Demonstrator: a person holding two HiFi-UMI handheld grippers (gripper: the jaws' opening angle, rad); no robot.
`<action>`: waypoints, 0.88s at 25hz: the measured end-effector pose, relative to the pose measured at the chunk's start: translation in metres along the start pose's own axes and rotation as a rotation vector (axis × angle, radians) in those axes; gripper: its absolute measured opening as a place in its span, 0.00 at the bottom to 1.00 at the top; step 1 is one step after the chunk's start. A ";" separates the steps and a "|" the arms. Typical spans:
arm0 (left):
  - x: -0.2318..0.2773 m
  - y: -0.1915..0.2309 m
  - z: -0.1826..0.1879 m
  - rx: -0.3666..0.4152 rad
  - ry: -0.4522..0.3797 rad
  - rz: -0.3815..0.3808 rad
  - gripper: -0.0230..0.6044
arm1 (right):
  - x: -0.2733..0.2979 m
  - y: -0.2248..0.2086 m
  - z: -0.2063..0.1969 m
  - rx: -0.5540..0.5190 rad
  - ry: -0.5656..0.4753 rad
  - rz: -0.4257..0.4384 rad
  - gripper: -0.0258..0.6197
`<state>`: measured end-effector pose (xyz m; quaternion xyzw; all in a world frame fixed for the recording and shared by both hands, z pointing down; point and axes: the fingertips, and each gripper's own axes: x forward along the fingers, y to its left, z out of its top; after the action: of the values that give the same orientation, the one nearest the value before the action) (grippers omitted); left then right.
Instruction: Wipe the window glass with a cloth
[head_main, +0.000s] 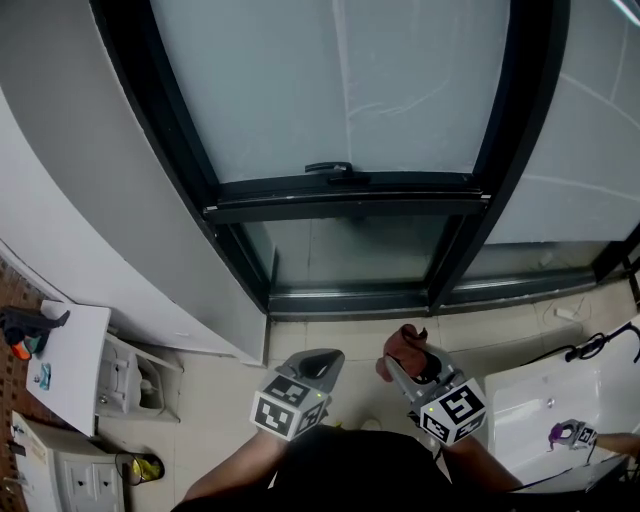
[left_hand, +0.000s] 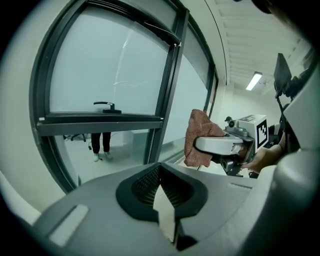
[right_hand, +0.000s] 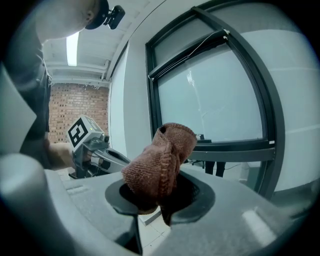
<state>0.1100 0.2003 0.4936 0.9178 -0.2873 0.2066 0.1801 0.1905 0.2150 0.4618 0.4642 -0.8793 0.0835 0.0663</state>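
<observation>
Rust-brown terry cloth (right_hand: 161, 159) sits bunched between the jaws of the right hand-held gripper (head_main: 405, 368), which are clamped on its lower folds while the free end stands up in a loose hump. The left hand-held gripper (head_main: 320, 362) is beside it, its jaws drawn together with nothing between them. Both are held low, near the person's body and above the tiled floor, well apart from the window glass (head_main: 350, 90), so the cloth touches no pane. I judge the wiping has not begun: this is the approach, with the cloth secured and the dark-framed window ahead. The next move calls for lifting the right hand-held gripper up and forward until the hump of cloth presses flat on the glass, then sweeping it across while keeping the hard jaw tips off the pane and steering round the black window handle (head_main: 330, 168) on the crossbar. No brand, label or legible writing shows anywhere. The only printed marks are the black-and-white square markers on each marker cube (head_main: 290, 410), and they carry no letters.
</observation>
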 end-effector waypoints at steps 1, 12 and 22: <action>-0.005 0.002 0.000 0.003 0.002 -0.005 0.06 | 0.002 0.005 -0.002 0.004 0.007 -0.004 0.20; -0.052 0.034 0.002 0.043 -0.053 -0.061 0.06 | 0.023 0.057 -0.002 0.014 0.011 -0.095 0.20; -0.065 0.041 -0.022 0.039 -0.026 -0.082 0.06 | 0.018 0.076 -0.018 0.026 0.029 -0.143 0.20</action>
<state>0.0303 0.2083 0.4895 0.9347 -0.2475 0.1928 0.1669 0.1179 0.2464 0.4763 0.5254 -0.8417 0.0966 0.0788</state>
